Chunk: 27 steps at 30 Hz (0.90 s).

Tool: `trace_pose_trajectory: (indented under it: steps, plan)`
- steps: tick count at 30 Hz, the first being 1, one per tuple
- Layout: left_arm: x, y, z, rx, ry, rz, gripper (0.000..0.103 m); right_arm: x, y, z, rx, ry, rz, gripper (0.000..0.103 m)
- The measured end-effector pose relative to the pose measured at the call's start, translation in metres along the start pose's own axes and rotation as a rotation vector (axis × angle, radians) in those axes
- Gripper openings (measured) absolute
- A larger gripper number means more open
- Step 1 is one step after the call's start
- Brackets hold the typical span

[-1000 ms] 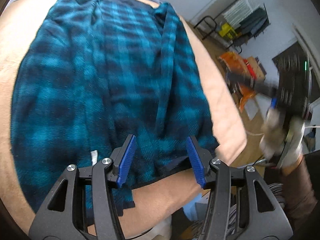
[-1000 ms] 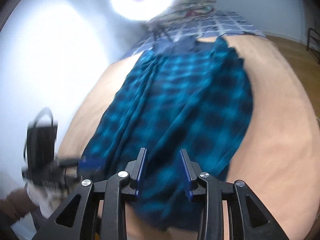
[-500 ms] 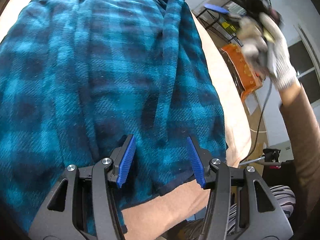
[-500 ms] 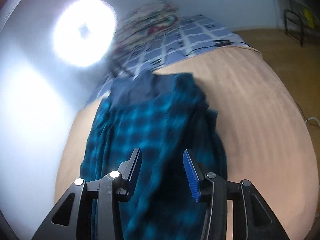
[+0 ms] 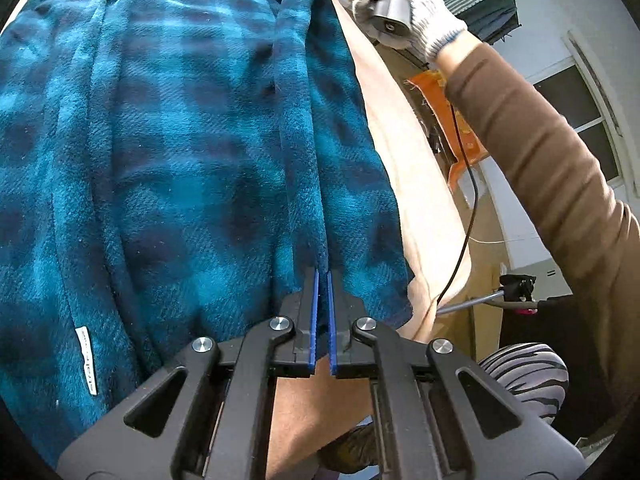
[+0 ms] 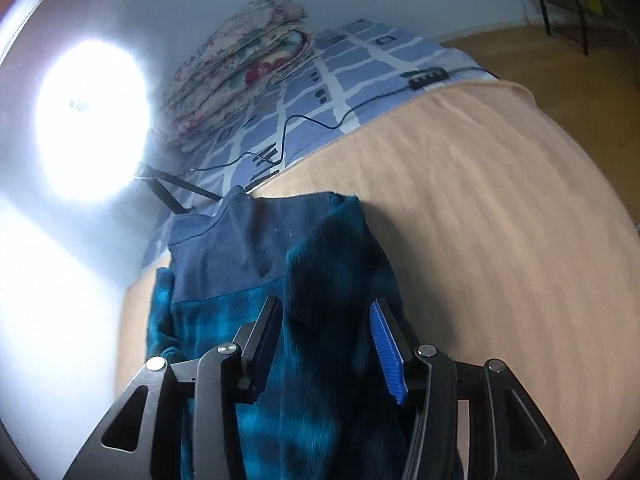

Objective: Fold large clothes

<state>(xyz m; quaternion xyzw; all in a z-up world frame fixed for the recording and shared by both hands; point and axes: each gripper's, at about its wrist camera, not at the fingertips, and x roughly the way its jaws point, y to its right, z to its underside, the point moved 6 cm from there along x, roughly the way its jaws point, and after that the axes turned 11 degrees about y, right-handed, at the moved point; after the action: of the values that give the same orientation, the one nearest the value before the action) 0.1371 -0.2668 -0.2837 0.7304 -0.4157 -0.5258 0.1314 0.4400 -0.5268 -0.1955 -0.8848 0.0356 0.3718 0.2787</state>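
The left gripper point(image 5: 322, 276) has its jaws pinching a fold of the blue plaid garment point(image 5: 180, 152); the right gripper point(image 6: 328, 316) hangs over it with jaws spread, on the bed point(image 6: 500, 220).

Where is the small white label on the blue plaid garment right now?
In the left wrist view, the white label sits at the lower left on the blue plaid garment, near its closest hem, left of the left gripper.

Daylight is falling evenly across the left wrist view, keeping the plaid garment point(image 5: 180, 152) sharp. In the right wrist view a round lamp point(image 6: 90, 120) is blowing out into white glare, the tan blanket point(image 6: 500, 220) is smearing with blur, and fisheye edges are darkening.
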Motion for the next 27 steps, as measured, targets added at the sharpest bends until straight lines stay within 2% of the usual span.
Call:
trace_pose_trajectory:
  steps: [1,2,4,6,7,9,14,17,20,21,23,24,27]
  plan:
    - [-0.001,-0.001,0.001,-0.001,-0.001,0.000,0.001,0.003,-0.002,-0.001,-0.014,-0.003,0.007,0.046]
    - [-0.001,0.000,0.000,0.000,-0.001,-0.001,0.001,0.006,-0.004,-0.002,-0.029,-0.005,0.015,0.035]
    - [-0.002,0.001,0.001,0.008,-0.001,-0.006,0.001,0.011,-0.011,-0.003,-0.066,-0.010,0.017,0.026]
    - [-0.004,0.000,0.002,0.011,0.003,-0.004,0.001,0.014,-0.021,-0.001,-0.129,-0.028,0.043,0.005]
    - [-0.005,-0.001,0.001,0.008,0.003,-0.001,0.001,0.014,-0.024,-0.001,-0.166,-0.030,0.070,0.003]
    - [-0.007,-0.001,0.002,0.000,0.004,0.008,0.001,0.008,-0.034,-0.005,-0.241,-0.013,0.130,0.003]
    - [-0.004,-0.004,0.005,-0.019,-0.009,0.019,0.001,0.002,-0.083,-0.013,-0.424,0.032,0.165,0.002]
    - [-0.002,-0.003,0.005,-0.019,-0.008,0.011,0.001,0.024,-0.118,0.003,-0.576,0.006,0.176,0.002]
    - [0.000,-0.007,0.004,-0.019,-0.013,-0.011,0.001,0.064,-0.138,0.028,-0.669,-0.050,0.164,0.004]
    - [0.000,-0.008,0.004,-0.028,-0.019,-0.011,0.001,0.081,-0.140,0.039,-0.690,-0.088,0.162,0.004]
    - [0.001,-0.006,0.005,-0.030,-0.026,-0.018,0.001,0.103,-0.136,0.054,-0.708,-0.130,0.192,0.024]
    - [0.000,-0.006,0.004,-0.025,-0.022,-0.029,0.001,0.107,-0.134,0.058,-0.694,-0.141,0.200,0.024]
    - [0.000,-0.009,0.006,-0.030,-0.031,-0.043,0.001,0.087,-0.130,0.053,-0.607,-0.120,0.099,0.025]
